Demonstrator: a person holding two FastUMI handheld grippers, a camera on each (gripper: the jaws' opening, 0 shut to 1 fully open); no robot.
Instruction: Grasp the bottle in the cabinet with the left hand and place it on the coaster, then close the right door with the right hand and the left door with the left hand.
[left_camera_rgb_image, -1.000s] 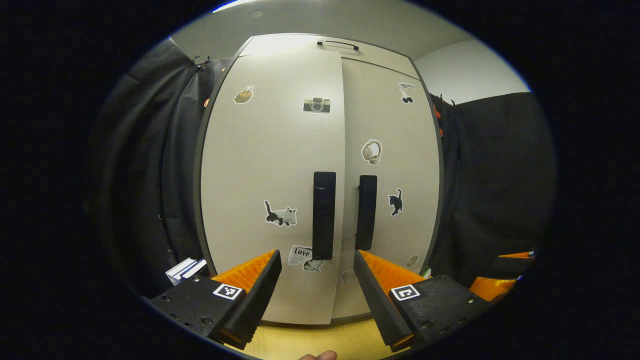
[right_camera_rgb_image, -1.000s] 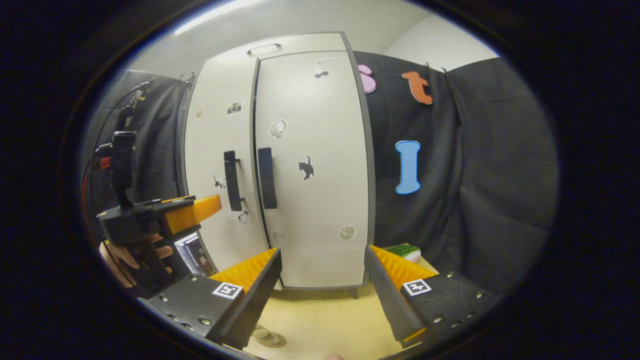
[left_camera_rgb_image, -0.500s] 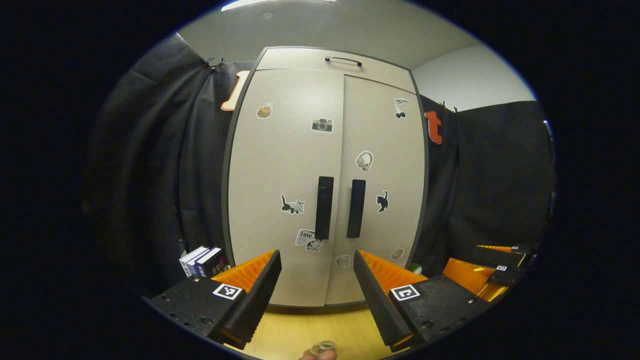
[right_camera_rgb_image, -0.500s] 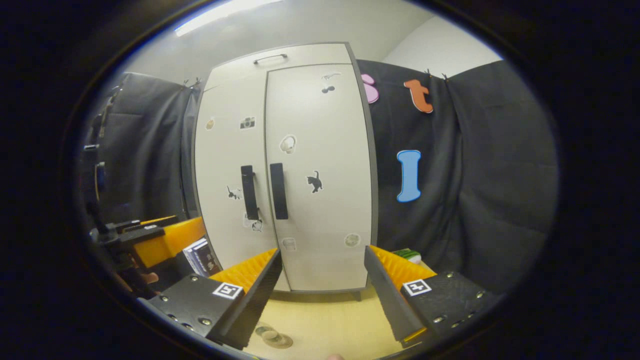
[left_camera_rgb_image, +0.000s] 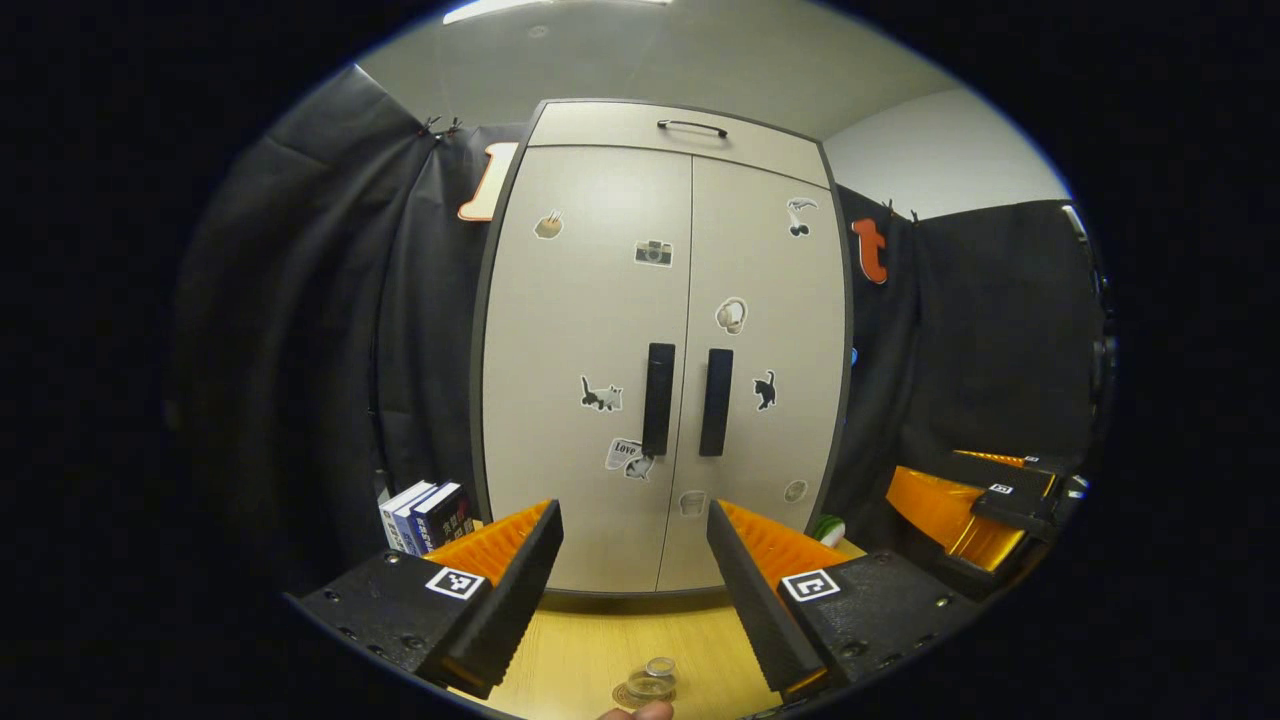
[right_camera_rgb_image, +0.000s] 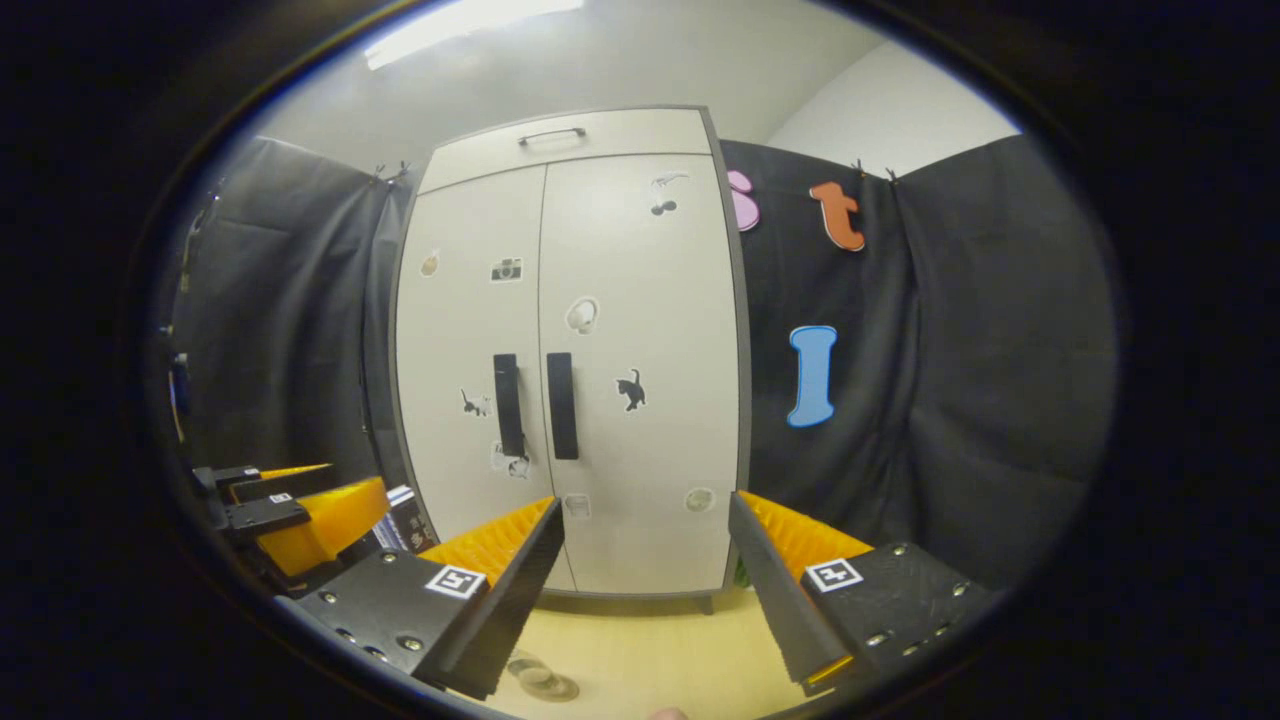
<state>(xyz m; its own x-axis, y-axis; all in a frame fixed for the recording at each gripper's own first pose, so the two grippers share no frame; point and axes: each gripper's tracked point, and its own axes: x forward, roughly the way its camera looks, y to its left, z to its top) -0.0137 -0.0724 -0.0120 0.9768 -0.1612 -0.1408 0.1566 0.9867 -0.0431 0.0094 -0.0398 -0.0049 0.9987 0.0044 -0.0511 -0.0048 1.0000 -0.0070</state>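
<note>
The pale cabinet stands with both doors flush; its two dark handles sit side by side at the middle seam. My left gripper is open and holds nothing, a short way back from the doors. At the bottom edge of the left gripper view, a small clear bottle stands on a round coaster on the wooden table. My right gripper is open too, facing the cabinet from the right. The bottle and coaster lie near its left finger.
Several books stand left of the cabinet. A green object lies at its right foot. The right gripper shows at the right of the left gripper view, the left gripper at the left of the right one. The table is light wood.
Both grippers have drawn back from the cabinet. The left door, slightly ajar before, now sits flush with the right. The bottle and coaster have come into the left gripper view.
</note>
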